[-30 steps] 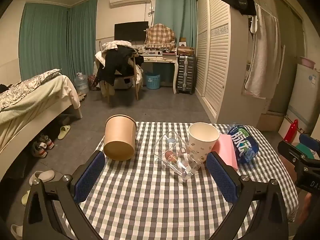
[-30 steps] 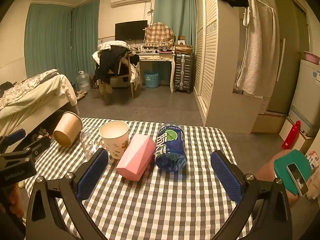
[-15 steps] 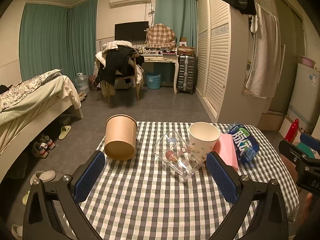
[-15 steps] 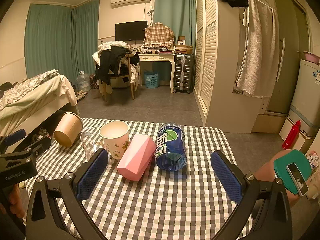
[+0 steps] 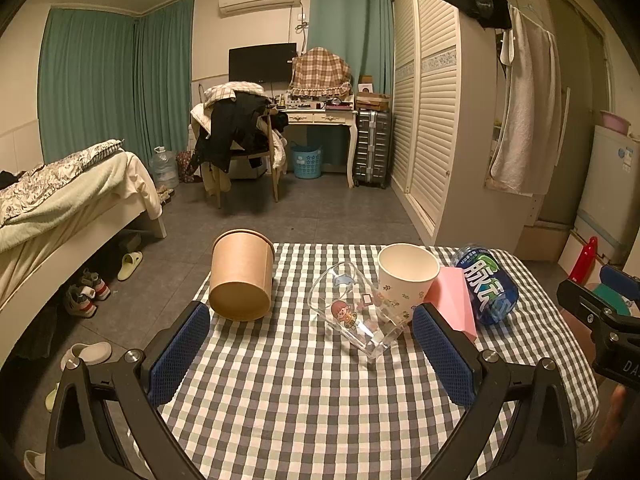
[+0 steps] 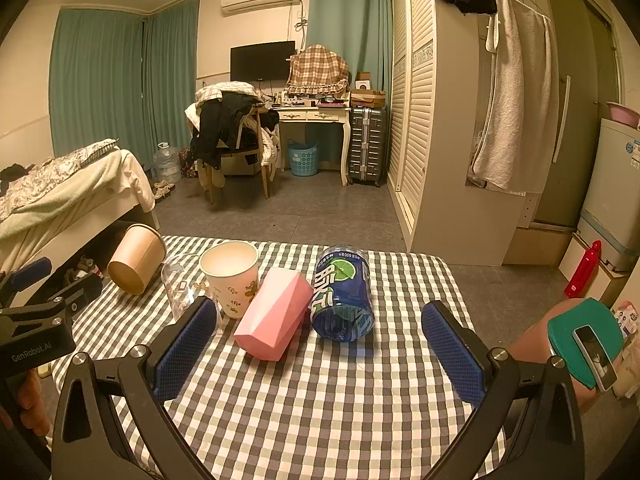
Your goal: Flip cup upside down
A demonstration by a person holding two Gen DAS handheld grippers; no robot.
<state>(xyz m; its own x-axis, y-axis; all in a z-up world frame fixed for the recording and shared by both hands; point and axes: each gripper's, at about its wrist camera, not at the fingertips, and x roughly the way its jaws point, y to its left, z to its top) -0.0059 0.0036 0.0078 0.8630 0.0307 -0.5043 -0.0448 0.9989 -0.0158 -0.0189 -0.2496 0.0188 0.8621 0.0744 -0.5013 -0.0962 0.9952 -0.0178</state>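
While both tools hover low over the near end of the checked table (image 5: 300, 400), the left gripper (image 5: 309, 309) and the right gripper (image 6: 318, 306) each have their blue pads spread wide with nothing between them. Just past the left gripper's tips a clear glass (image 5: 356, 316) lies on its side, its thick base towards the camera. Behind it, touching or nearly so, stands the white paper cup (image 5: 406, 280), the only vessel upright with its mouth up, so I take it as the one to flip. Its long axis is vertical.

From the left gripper the cup lies ahead and to the right, just beyond the right pad, with the glass in the way. From the right gripper it lies ahead and to the left (image 6: 232, 280), beyond the left pad, with a pink cup (image 6: 276, 320) lying just beside it and a blue bottle (image 6: 342, 292) on its side further right. Neither hand looks clearly nearer. A brown paper cup (image 5: 242, 276) lies tipped over at the far left edge, well apart.
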